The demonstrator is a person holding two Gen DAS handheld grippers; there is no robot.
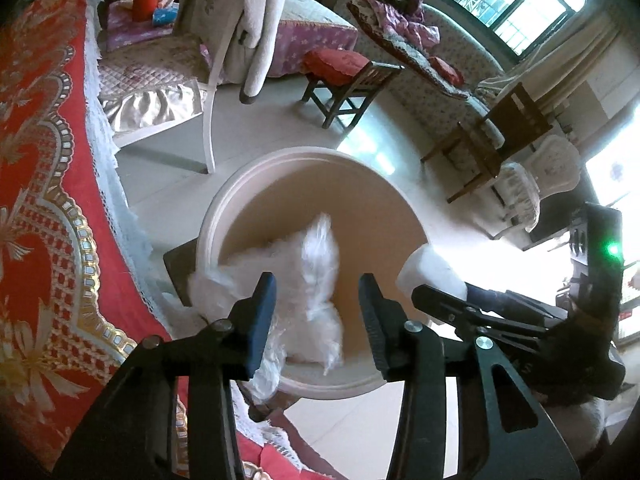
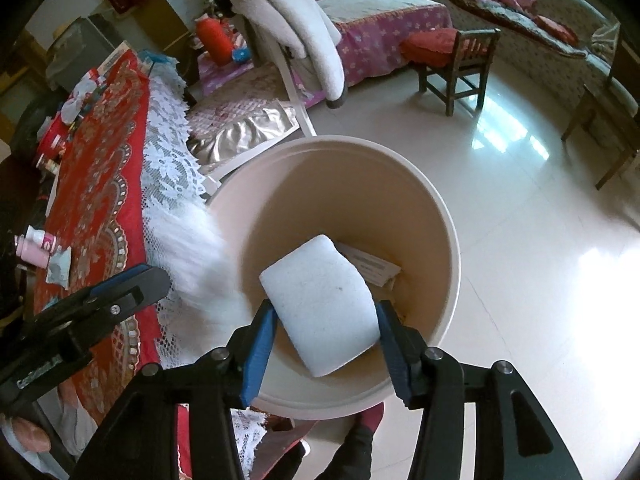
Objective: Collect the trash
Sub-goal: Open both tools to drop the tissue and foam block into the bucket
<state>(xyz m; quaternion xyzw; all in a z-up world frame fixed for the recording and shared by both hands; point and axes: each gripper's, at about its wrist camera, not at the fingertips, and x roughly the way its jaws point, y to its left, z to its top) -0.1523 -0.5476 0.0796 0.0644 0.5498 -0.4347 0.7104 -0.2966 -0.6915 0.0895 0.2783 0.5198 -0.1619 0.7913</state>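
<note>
A cream round bin [image 1: 224, 208] stands on the floor beside the red-clothed table [image 1: 40, 160]. My left gripper [image 1: 316, 304] is open above the bin, and a crumpled clear plastic bag [image 1: 320, 280], blurred, hangs loose between and below its fingers, over the bin. My right gripper [image 2: 326, 332] is shut on a white foam block [image 2: 324, 304] and holds it over the bin's [image 2: 448, 216] mouth. A white paper scrap [image 2: 372, 266] lies at the bin's bottom. The right gripper with the foam [image 1: 432, 276] shows at the right of the left wrist view; the left gripper [image 2: 132, 284] shows at the left of the right wrist view.
The table's white lace edge [image 2: 168, 168] hangs next to the bin. Small bottles [image 2: 36, 248] and clutter [image 2: 72, 108] sit on the table. A white chair with a draped white coat [image 2: 296, 20], a small wooden chair with a red cushion [image 2: 452, 56], a bed and a sofa stand behind. Glossy tile floor [image 2: 520, 240] lies to the right.
</note>
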